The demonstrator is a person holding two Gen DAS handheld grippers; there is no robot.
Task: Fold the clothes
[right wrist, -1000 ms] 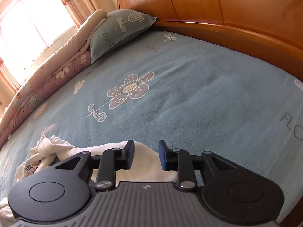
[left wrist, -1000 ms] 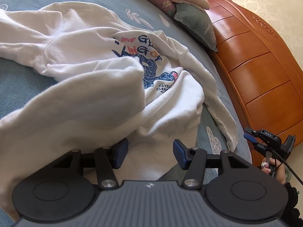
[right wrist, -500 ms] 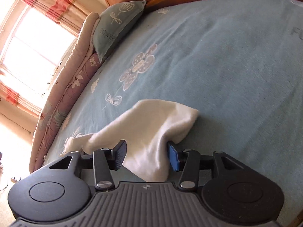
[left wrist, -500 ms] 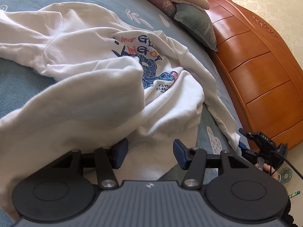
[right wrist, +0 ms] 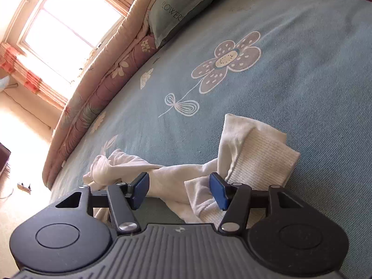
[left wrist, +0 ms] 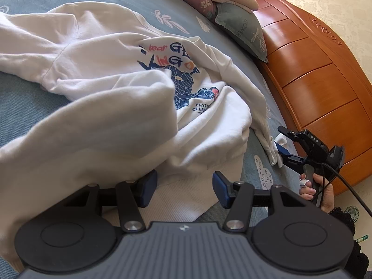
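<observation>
The left gripper [left wrist: 183, 187] stood spread above the white sweatshirt [left wrist: 111, 74], which lay crumpled on the blue bedsheet [right wrist: 290, 53]. The right gripper [right wrist: 179, 190] had just been opening, its jaws parted around the ribbed cuff [right wrist: 262, 160], pinching nothing.

The sweatshirt [left wrist: 97, 53] is white, printed on the chest with navy and orange-red lettering above a navy line-drawn figure; its cuff [right wrist: 262, 160] is ribbed white. The bed sheet [right wrist: 302, 69] is dusty blue with white-outlined flowers and leaves, one flower grey-lilac with a cream centre. The pillow [right wrist: 186, 4] is grey-green with white flowers. The quilt [right wrist: 100, 93] is mauve and beige with pale leaves. The headboard [left wrist: 313, 74] is glossy orange-brown wood. The curtains [right wrist: 14, 58] are red-and-cream.
</observation>
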